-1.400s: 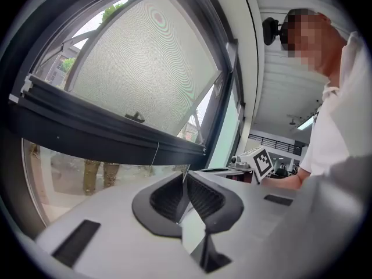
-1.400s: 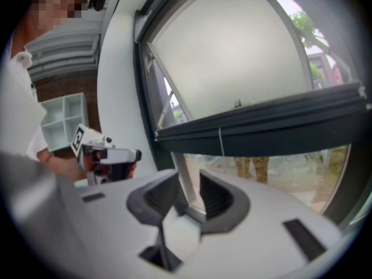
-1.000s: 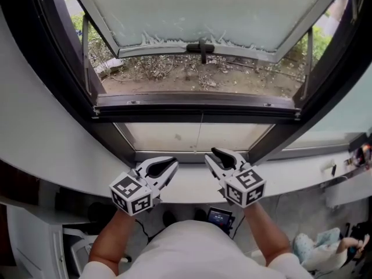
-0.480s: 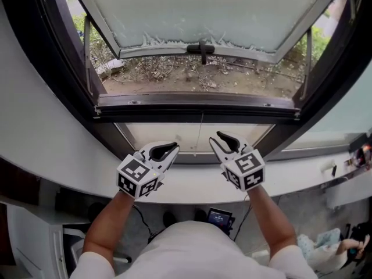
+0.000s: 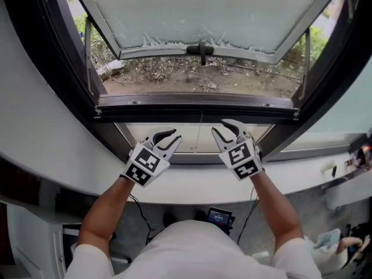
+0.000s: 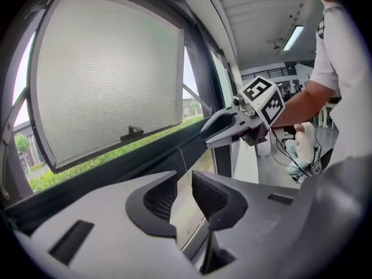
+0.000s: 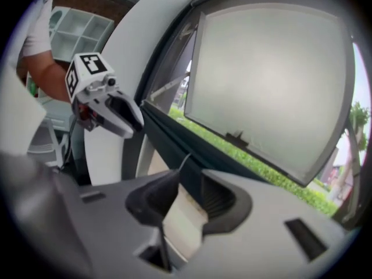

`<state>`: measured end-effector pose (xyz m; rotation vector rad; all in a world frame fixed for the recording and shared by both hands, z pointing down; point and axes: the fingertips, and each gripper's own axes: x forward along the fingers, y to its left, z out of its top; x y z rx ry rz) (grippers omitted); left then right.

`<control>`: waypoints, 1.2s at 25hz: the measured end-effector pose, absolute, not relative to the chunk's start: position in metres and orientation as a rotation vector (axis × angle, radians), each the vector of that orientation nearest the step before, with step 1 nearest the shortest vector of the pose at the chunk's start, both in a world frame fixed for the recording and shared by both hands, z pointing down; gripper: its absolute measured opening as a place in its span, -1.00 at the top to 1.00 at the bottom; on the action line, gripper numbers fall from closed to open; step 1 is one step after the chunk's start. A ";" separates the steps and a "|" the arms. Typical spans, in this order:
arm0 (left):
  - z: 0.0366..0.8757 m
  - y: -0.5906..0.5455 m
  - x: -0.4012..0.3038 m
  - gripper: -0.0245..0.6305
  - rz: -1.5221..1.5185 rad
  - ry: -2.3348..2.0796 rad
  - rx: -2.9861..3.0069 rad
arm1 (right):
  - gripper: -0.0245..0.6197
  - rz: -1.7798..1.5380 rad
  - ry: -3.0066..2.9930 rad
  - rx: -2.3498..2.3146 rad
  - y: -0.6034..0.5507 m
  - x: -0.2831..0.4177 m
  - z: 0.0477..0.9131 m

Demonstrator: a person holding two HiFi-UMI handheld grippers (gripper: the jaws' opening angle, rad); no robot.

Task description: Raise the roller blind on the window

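Two claws are reaching in over the white sill (image 5: 192, 186) toward the window. Both have been travelling forward and rolling more upright in the past moment, so they are now sitting right in front of the pale lower pane (image 5: 189, 139) rather than back over the sill. The left claw (image 5: 168, 135) has just been opening out of a closed pinch; its jaws are standing a narrow gap apart with nothing between the pads. The right claw (image 5: 225, 129) is holding its jaws wider apart, likewise on nothing. A thin cord (image 5: 201, 130) is hanging down from the dark frame (image 5: 197, 106) between the two claws, touching neither. I am taking it to be the pull for the roller blind, whose fabric and roller I am not making out in any view; presumably they are sitting higher up. The fresh opening is suggesting that the left claw is getting ready to take that cord, so the raising is not yet under way. Above, the frosted sash (image 5: 221, 10) is standing swung outward, its handle (image 5: 201, 50) untouched. As for containers, only a white shelf unit (image 7: 81, 25) is showing behind the person, and whatever its compartments are holding is too small to tell.
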<state>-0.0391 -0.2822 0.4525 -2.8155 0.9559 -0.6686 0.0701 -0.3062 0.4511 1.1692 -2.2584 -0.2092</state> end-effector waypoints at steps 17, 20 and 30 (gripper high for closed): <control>0.454 -0.332 -0.033 0.50 -0.994 0.851 -2.320 | 0.40 -0.674 -1.844 0.993 -0.340 0.071 0.457; 0.454 -0.341 -0.034 0.48 -1.042 0.859 -2.247 | 0.40 -0.693 -1.794 0.965 -0.345 0.072 0.461; 0.471 -0.350 -0.014 0.40 -1.201 0.746 -2.095 | 0.39 -0.747 -1.629 0.827 -0.351 0.073 0.475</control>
